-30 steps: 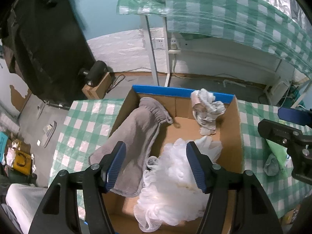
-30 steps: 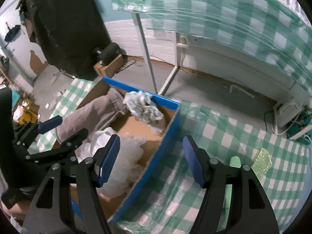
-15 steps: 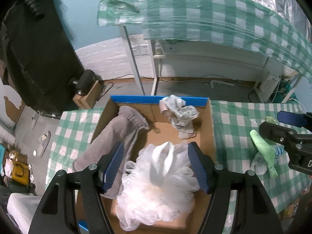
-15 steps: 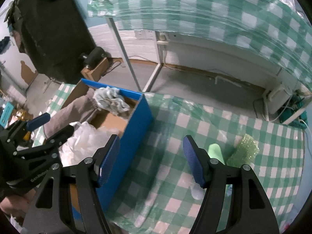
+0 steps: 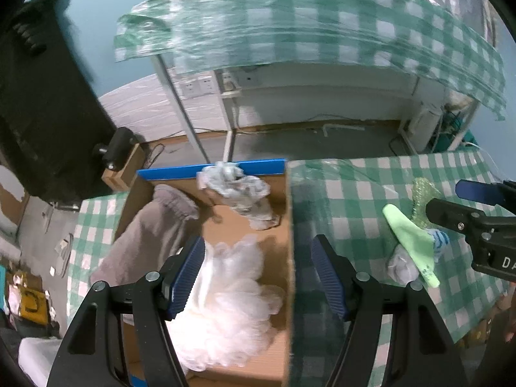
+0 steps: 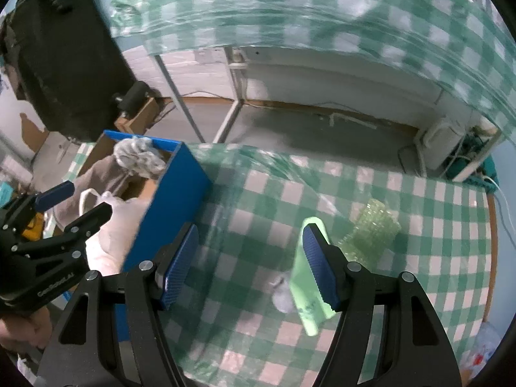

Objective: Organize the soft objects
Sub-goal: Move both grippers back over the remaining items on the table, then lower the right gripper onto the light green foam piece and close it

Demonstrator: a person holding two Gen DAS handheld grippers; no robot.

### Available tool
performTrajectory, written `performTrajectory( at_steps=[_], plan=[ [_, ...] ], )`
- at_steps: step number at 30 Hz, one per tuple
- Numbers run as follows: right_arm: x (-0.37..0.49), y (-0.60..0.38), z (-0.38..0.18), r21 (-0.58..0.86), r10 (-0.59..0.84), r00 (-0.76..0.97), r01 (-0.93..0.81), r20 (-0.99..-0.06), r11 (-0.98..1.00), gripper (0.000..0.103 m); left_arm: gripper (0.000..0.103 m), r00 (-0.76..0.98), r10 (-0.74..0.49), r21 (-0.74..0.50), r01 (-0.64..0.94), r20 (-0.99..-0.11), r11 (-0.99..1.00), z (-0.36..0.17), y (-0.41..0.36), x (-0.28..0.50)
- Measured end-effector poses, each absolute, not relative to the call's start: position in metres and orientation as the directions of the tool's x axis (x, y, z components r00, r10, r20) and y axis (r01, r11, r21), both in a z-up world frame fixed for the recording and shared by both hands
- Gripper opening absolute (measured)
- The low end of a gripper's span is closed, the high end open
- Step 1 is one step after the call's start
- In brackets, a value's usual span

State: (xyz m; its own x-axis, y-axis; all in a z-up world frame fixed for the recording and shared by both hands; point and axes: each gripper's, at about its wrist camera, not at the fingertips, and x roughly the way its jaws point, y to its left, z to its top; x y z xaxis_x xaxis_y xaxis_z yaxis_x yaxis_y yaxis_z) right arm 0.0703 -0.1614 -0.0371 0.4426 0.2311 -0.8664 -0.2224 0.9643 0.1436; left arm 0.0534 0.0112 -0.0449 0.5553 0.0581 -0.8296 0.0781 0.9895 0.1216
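Note:
A blue-rimmed cardboard box [image 5: 287,225] [image 6: 174,193] stands on the green checked table. It holds a white mesh puff [image 5: 232,296], a grey towel [image 5: 148,235] draped over its left wall, and a crumpled grey-white cloth [image 5: 238,187] on its far rim. My left gripper [image 5: 258,274] is open and empty above the box's right wall. My right gripper [image 6: 250,261] is open and empty above the table. Near its right finger lie a light green cloth [image 6: 304,293] [image 5: 412,245], a green bubbly sponge [image 6: 371,232] and a small white wad [image 6: 283,300].
The checked tablecloth [image 6: 419,258] covers the table right of the box. A second covered table [image 5: 290,25] stands behind, across a strip of floor. A dark cloth shape [image 5: 38,113] stands at the far left. A plastic bag [image 6: 483,354] lies at the table's near right corner.
Both grippers have swung right. The left one moved from over the white puff to above the box's right wall. The right one now hovers over the table by the green cloth. Both stay open.

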Motion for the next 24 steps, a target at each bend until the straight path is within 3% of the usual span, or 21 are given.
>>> performTrajectory(
  at_steps=[24],
  plan=[
    [0.059,-0.254,-0.063,0.156,0.175,0.414,-0.079,-0.893,0.985,0.068,0.074,0.481,0.015,0.149,0.242,-0.877,0.959,-0.078,-0.079,0.056]
  ],
)
